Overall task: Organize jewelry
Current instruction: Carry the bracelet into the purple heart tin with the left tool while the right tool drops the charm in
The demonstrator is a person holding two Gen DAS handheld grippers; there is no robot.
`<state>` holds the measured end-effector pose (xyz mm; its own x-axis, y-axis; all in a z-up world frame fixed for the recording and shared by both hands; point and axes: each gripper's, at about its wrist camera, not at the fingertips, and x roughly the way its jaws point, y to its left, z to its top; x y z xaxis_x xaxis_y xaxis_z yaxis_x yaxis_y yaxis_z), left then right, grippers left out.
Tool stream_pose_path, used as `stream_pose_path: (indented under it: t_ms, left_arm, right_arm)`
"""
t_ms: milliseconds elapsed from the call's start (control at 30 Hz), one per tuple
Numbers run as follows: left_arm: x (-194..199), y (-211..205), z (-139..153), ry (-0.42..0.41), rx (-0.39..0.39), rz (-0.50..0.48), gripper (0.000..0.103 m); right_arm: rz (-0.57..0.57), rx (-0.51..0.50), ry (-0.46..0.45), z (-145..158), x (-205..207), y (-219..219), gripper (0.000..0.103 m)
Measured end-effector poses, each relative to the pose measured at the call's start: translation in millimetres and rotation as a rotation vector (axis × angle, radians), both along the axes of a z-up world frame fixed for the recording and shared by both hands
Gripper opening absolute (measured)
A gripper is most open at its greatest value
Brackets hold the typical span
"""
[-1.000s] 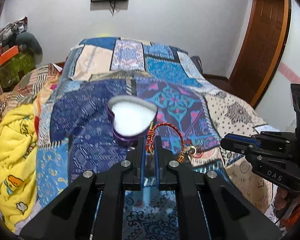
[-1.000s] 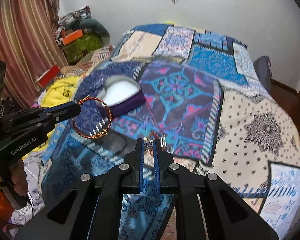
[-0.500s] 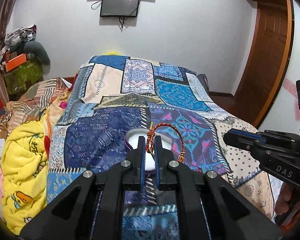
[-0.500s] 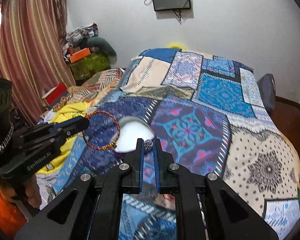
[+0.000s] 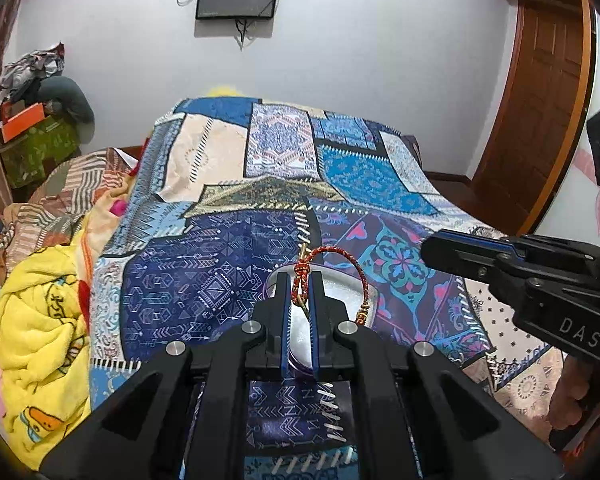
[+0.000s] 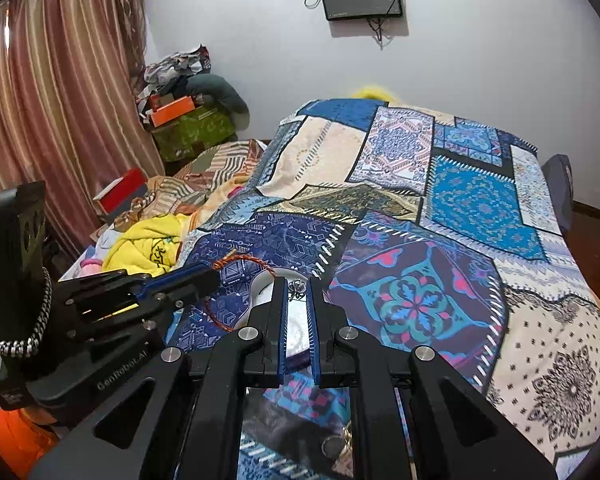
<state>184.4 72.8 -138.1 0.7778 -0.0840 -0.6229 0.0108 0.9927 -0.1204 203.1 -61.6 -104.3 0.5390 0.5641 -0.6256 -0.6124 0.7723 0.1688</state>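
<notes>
The bracelet is a thin ring of twisted red and gold cord with small brass end pieces. It looks very light and half stiff: it keeps its round shape in the air, but it would bend if squeezed hard. The left gripper has its jaws clamped on the knotted part of the cord, which seems a good place to hold because the knot is thicker and less likely to slip. The rest of the loop hangs free to the right, above the box.

The box is a shallow dish with a white, soft-looking lining and a purple rim; its full shape is hidden by the grippers. It lies on the bed, just under both grippers.

The right gripper has its jaws nearly together on a small silver piece, perhaps a ring or a charm; it is too small to tell. Such a piece is probably hard, smooth and easy to drop, so the release should be low over the lining.

The quilt is a patchwork of printed blue, cream and purple cloth, soft and a little wrinkled. A yellow blanket lies at its left edge.
</notes>
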Motion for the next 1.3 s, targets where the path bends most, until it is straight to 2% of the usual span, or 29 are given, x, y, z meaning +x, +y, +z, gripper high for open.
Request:
stream_pose_path:
  t_ms: [367, 733, 1033, 1100, 1167, 1300]
  left_arm:
    - [28.5, -0.2, -31.3, 0.073, -0.017, -0.058, 0.007]
    - [34.0, 5.8, -40.1, 0.097, -0.013, -0.066, 0.007]
    - [29.4, 20.0, -35.0, 0.079, 0.004, -0.009, 0.028]
    - [27.1, 24.1, -31.8, 0.069, 0.007, 0.007, 0.028]
    - [25.1, 26.9, -29.2, 0.064, 0.009, 0.014, 0.028]
    - [23.3, 29.0, -25.5, 0.061, 0.009, 0.022, 0.029]
  right_arm:
    - [0.032, -0.026, 0.071, -25.4, 19.6, 16.8, 0.008]
    - [0.074, -0.064, 0.12, -47.6, 29.0, 32.8, 0.008]
    - [0.075, -0.115, 0.075, -50.8, 24.0, 39.2, 0.008]
    - [0.072, -0.125, 0.074, -51.6, 24.1, 40.4, 0.009]
    - [0.069, -0.127, 0.079, -52.2, 25.3, 40.4, 0.013]
    - [0.046, -0.127, 0.065, -49.5, 24.6, 36.9, 0.031]
